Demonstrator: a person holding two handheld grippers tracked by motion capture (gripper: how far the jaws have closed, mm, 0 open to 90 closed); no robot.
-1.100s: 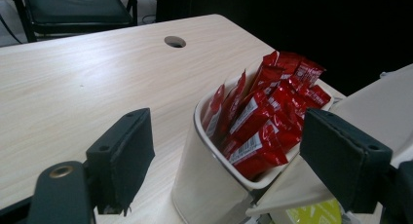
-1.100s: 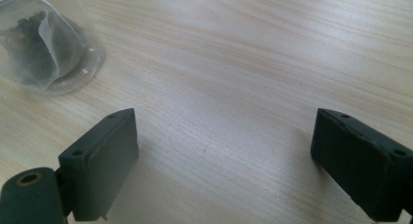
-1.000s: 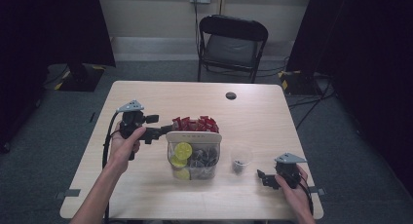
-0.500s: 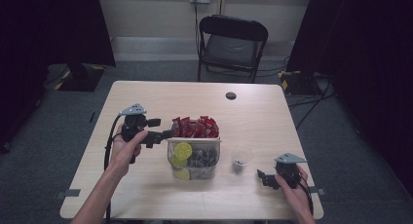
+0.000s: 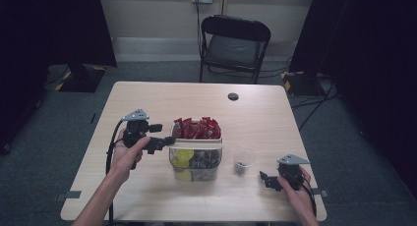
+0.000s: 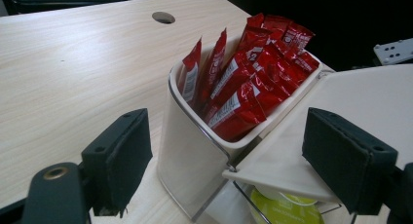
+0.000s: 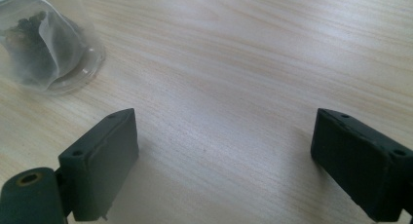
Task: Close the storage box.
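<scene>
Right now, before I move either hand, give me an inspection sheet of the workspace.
Surface: light wooden table with a round hole near the far edge.
Job's things: organiser holding red sachets in the far compartment; yellow and dark items in front. Clear cup with dark contents at its right.
Clutter: nothing seen.
Grippers: left gripper open, jaws either side of the organiser's near corner; right gripper open, low over bare table.
Cables: black cable trailing from the left gripper.
Surroundings: black folding chair, dark curtains, grey floor.
</scene>
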